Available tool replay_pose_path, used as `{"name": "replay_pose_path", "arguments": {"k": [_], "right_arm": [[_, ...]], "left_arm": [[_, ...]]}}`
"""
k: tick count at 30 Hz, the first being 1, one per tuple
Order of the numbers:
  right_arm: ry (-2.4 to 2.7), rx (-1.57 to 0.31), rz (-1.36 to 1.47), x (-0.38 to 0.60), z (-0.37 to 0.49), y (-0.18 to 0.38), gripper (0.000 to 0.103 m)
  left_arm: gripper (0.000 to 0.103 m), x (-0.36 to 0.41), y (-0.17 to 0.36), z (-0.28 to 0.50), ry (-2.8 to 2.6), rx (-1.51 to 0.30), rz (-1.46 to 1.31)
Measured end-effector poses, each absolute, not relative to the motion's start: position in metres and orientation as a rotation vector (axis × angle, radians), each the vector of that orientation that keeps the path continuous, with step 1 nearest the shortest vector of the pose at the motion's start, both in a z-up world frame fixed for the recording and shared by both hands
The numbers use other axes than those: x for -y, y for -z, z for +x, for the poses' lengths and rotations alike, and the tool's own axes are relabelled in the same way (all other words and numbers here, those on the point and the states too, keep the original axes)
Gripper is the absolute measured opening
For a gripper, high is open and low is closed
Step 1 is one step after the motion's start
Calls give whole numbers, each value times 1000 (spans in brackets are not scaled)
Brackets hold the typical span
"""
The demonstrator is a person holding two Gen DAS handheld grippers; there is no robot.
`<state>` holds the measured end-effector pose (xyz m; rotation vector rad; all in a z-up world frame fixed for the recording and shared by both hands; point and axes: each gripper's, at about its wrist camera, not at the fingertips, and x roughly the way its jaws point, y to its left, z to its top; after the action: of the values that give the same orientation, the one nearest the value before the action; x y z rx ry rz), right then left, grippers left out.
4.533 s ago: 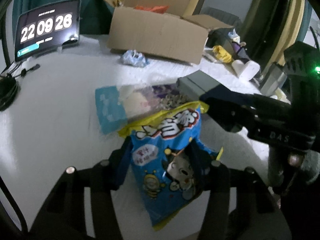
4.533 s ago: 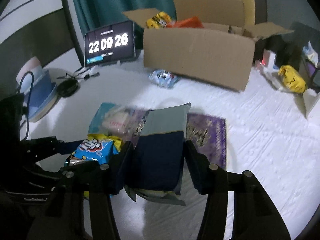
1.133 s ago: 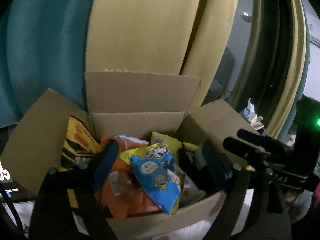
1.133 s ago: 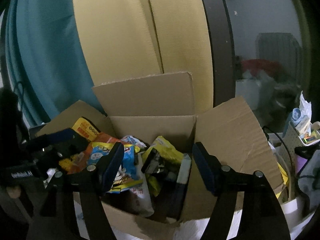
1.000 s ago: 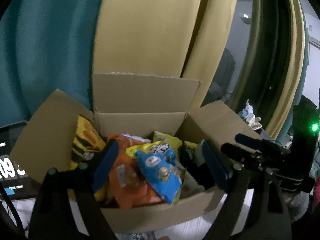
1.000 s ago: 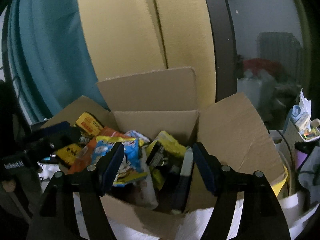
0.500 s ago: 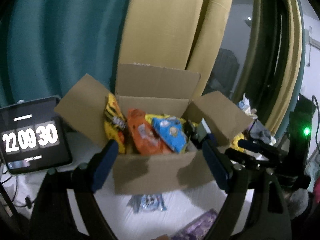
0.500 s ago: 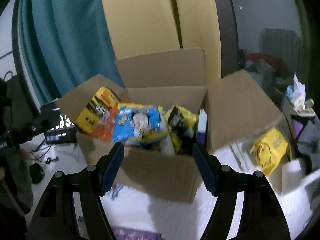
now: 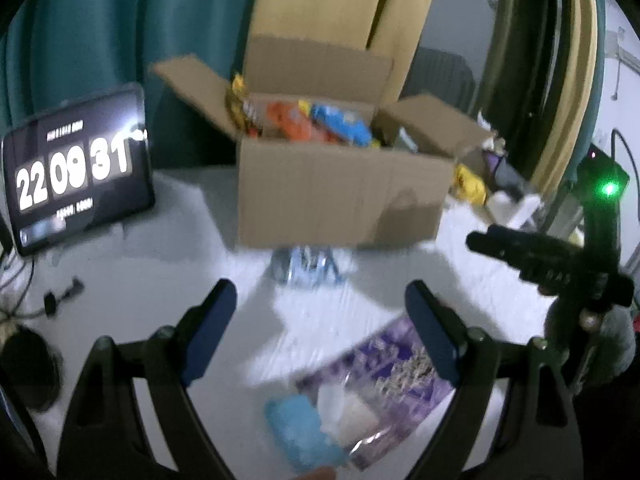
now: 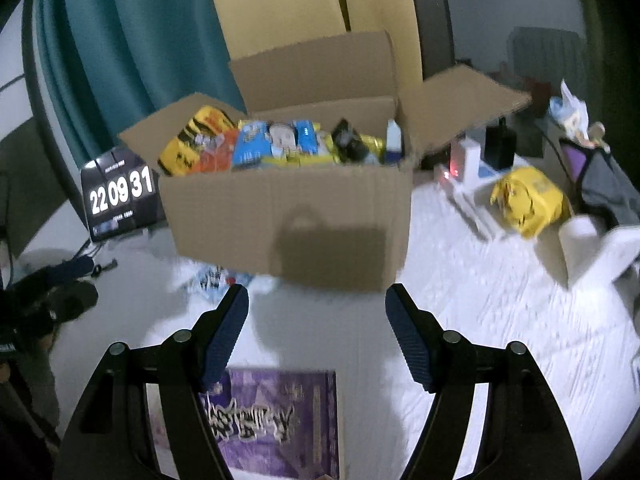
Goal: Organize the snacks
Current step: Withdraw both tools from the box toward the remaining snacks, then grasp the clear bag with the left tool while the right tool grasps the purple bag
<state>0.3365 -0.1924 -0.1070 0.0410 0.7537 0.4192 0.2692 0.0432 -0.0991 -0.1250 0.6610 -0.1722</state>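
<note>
Box point(image 10: 288, 216) seemingly beyond right gripper point(image 10: 316, 320).

One cardboard box point(image 10: 288, 220) is standing beyond the fingertips, showing at least five packets crowding its top. Three packets are lying loose on the white cloth: a purple packet point(image 10: 276, 420) between the right fingers, a blue packet point(image 9: 300, 428) nearest the left fingers, a small wrapper point(image 9: 308, 264) ahead. One clock screen point(image 9: 76, 172) is glowing left.

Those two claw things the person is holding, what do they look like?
Each gripper is a black forked frame with round bolt heads, ending in two flat dark-blue ribbed pads. The right one, seen from the left camera, carries a green light and pale lettering.
</note>
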Motion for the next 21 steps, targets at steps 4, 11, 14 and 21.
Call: {"name": "replay_pose_path", "arguments": {"k": [4, 11, 14, 21], "right_arm": [[-417, -789, 47, 193, 326, 125, 74], [-428, -845, 54, 191, 315, 150, 74], [-424, -876, 66, 192, 313, 162, 74], [-453, -937, 100, 192, 306, 186, 76]], "left_arm": [[87, -49, 123, 268, 187, -707, -150], [87, -48, 158, 259, 254, -823, -209], [87, -45, 162, 246, 258, -833, -198], [87, -36, 162, 221, 306, -867, -137]]}}
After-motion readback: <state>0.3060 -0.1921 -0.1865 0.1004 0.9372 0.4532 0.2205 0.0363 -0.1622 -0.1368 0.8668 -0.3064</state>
